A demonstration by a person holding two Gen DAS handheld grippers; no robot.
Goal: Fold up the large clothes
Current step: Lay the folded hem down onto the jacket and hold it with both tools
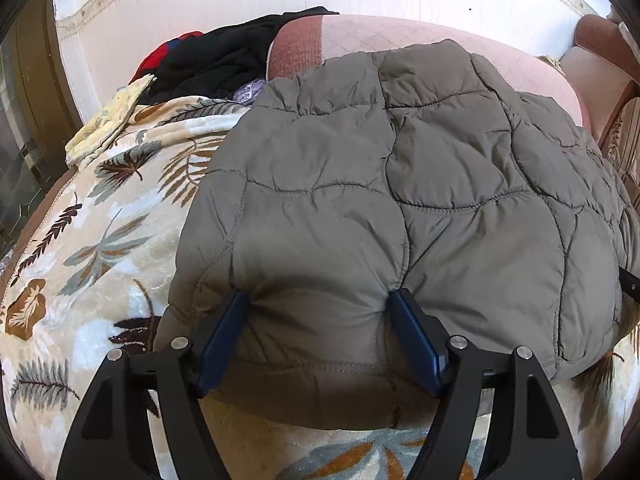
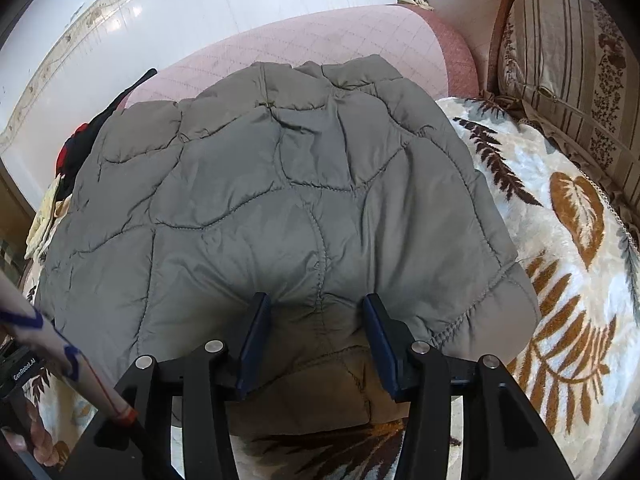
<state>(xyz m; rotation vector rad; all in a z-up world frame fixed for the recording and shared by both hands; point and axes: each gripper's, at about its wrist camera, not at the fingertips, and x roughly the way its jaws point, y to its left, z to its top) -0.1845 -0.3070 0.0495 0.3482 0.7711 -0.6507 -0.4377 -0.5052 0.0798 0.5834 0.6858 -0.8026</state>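
A grey-olive quilted jacket (image 1: 400, 184) lies folded on a leaf-patterned blanket (image 1: 92, 240); it also shows in the right wrist view (image 2: 260, 200). My left gripper (image 1: 320, 300) is open, its blue fingers (image 1: 224, 328) pressed into the jacket's near edge on the left side. My right gripper (image 2: 316, 300) is open, its blue fingers (image 2: 256, 332) pressed into the near edge on the jacket's right side. Puffy fabric bulges between each pair of fingers without being pinched.
A pile of black and red clothes (image 1: 224, 56) and a yellow cloth (image 1: 108, 120) lie at the far left. A pink sofa back (image 1: 400, 36) rises behind the jacket. A striped cushion (image 2: 560, 64) sits at right. The person's left sleeve (image 2: 52, 356) shows low left.
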